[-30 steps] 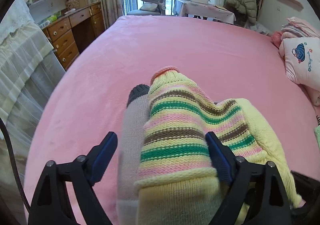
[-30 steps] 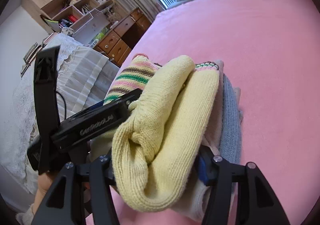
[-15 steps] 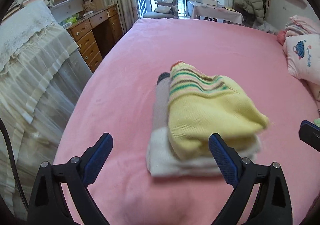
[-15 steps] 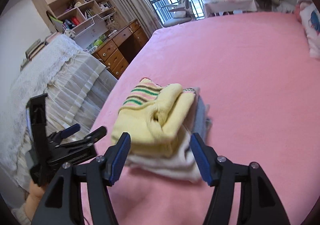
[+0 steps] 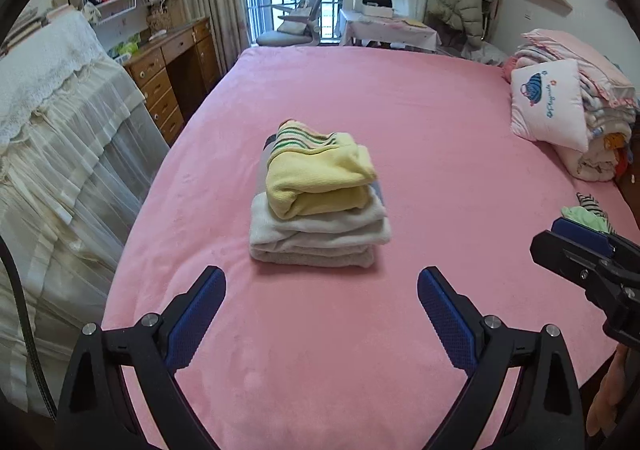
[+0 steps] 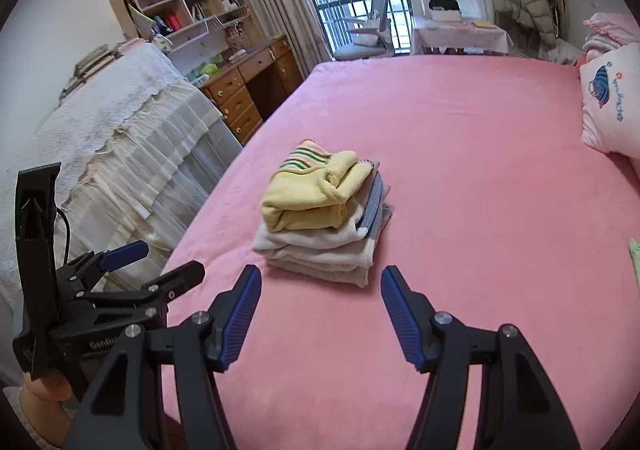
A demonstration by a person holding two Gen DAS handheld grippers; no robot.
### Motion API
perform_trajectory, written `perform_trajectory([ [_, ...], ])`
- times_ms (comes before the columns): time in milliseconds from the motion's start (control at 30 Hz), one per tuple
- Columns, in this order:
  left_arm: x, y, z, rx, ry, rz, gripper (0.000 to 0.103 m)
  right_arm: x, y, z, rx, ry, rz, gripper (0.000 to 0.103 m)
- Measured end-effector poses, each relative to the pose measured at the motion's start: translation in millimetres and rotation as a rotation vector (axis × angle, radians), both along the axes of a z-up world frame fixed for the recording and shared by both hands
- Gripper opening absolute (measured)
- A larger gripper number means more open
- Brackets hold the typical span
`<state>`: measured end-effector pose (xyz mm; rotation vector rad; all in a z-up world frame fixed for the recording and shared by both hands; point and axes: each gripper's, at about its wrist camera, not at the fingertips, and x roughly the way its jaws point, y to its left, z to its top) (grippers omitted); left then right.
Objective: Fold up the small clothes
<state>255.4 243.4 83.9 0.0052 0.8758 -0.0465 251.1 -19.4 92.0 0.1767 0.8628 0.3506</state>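
Note:
A stack of folded small clothes lies on the pink bed (image 5: 440,122). On top is a yellow knit sweater (image 5: 320,178) (image 6: 312,190) with green, pink and brown stripes; beneath it are a white folded garment (image 5: 316,230) (image 6: 316,246) and a grey one. My left gripper (image 5: 320,290) hovers open short of the stack, nothing between its fingers. My right gripper (image 6: 320,290) is likewise open and empty, back from the stack. Each gripper shows in the other's view: the right gripper (image 5: 576,246) at the right edge, the left gripper (image 6: 132,266) at the lower left.
A pile of folded bedding and a white pillow (image 5: 548,106) occupies the bed's right side. Loose small clothes (image 5: 588,210), green and striped, lie near the right edge. A lace-covered bed (image 5: 60,110), wooden drawers (image 5: 164,90) and shelves stand on the left.
Both grippers released the stack and drew back and up from it; the yellow sweater now rests on top of the pile, away from the fingers.

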Motion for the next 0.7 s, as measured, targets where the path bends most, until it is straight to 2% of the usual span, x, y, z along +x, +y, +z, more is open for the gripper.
perform_trajectory([
  [167, -46.6, -11.1, 29.0, -0.037, -0.017, 0.010, 0.097, -40.7, -18.8, 28.1, 0.028, -0.017, 0.011, 0.063],
  [333, -87.1, -18.5, 44.7, -0.088, -0.020, 0.030, 0.098, -79.0, -34.1, 39.4, 0.012, -0.049, 0.025, 0.063],
  [433, -107.5, -23.7, 42.4, -0.108, -0.023, 0.047, 0.101, -107.0, -48.3, 34.4, 0.012, -0.059, 0.024, 0.062],
  [533, -136.8, -34.4, 35.2, -0.128, -0.048, 0.049, 0.102, -138.5, -61.5, 22.5, -0.033, -0.086, 0.001, 0.063],
  [700, -178.4, -63.8, 16.2, -0.094, -0.099, 0.051, 0.102, -185.8, -80.8, 0.1, -0.089, -0.099, -0.042, 0.063],
])
